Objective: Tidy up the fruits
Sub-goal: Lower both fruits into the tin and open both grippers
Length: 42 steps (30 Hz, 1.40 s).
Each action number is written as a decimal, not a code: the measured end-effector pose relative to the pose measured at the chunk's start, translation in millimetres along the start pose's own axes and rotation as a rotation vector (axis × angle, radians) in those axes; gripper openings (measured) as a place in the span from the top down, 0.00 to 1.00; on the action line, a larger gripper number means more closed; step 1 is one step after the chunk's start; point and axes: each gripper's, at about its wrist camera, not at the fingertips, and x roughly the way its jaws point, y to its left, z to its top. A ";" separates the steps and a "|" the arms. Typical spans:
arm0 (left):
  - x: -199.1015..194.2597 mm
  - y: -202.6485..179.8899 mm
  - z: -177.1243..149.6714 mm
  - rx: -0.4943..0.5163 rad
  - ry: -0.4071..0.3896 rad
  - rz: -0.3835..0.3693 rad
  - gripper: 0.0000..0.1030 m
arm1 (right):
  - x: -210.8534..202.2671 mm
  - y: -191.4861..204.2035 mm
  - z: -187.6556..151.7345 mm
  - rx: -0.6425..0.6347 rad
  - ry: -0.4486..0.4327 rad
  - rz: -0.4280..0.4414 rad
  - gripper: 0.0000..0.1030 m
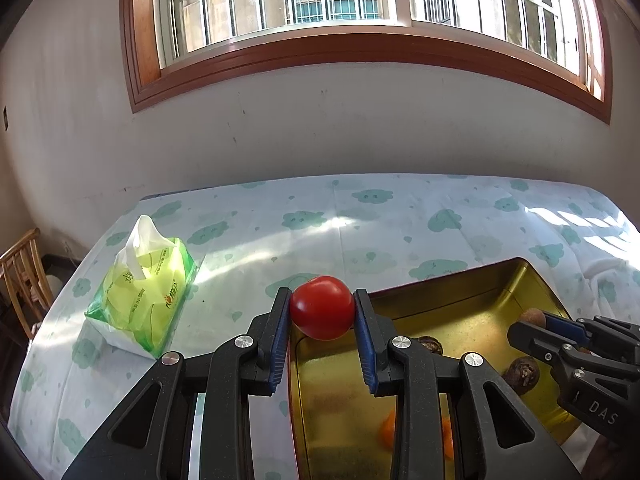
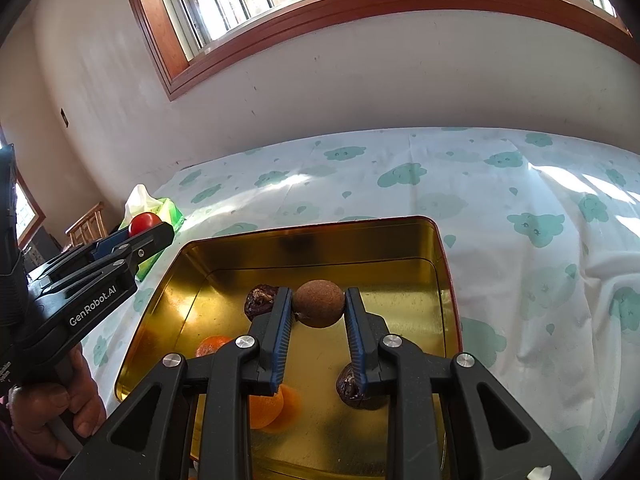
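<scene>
Left claw clenching round red tomato; right claw gripping brown round fruit over gold metal tray. Risk: tomato, hanging at tray's 9 o'clock rim, rolling onto bed.

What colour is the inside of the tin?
Shiny gold; the tin shows best in the right wrist view.

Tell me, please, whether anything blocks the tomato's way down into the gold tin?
Nothing visible does. The left gripper holds the tomato above the tin's left rim; the floor just inside looks bare, with the oranges nearer the camera.
</scene>
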 end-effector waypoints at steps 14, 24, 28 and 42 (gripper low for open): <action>7.8 -1.7 -0.4 0.002 0.017 0.002 0.69 | 10.1 -3.6 1.2 -0.002 0.008 -0.001 0.77; 12.8 -4.8 -1.8 0.005 0.030 -0.002 0.70 | 13.1 -3.6 2.4 -0.004 0.014 0.001 0.77; 15.5 -4.9 -1.9 0.002 0.038 -0.002 0.69 | 14.8 -3.8 3.0 -0.004 0.016 0.002 0.77; 22.2 -4.3 -0.9 0.001 0.058 0.001 0.70 | 20.2 -5.5 3.6 -0.002 0.024 0.002 0.77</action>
